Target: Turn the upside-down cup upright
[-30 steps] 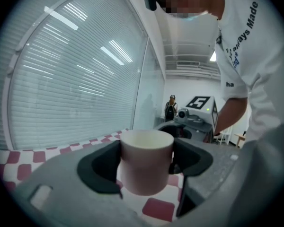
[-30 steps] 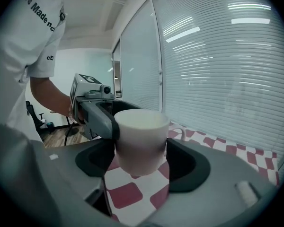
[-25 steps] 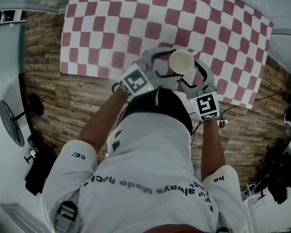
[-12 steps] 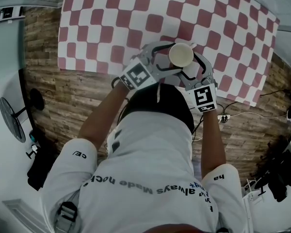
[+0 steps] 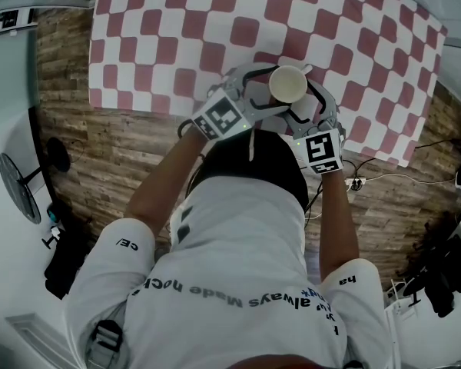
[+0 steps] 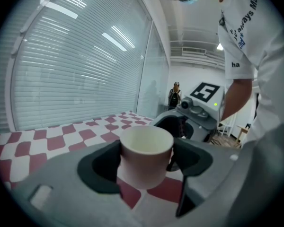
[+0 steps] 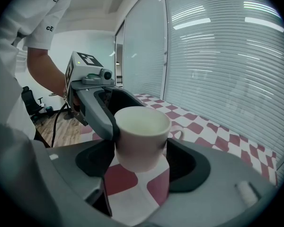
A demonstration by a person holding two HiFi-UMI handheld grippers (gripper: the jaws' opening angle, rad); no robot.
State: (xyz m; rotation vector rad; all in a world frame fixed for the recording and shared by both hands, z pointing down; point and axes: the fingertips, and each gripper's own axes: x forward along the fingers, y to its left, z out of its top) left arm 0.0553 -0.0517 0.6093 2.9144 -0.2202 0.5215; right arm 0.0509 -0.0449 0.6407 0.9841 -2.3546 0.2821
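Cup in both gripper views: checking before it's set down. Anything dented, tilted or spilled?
Nothing stands out. The cream paper cup sits mouth-up, rim round and undented, clamped between the left gripper and right gripper. No spill shows on the red-and-white checked cloth.

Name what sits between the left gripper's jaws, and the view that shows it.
The cup, mouth up, gripped on both sides over the checked cloth; the left gripper view shows it.

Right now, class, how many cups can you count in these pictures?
1. The cup is upright, gripped between the left gripper and the right gripper over the checked cloth. The person's body may hide others.
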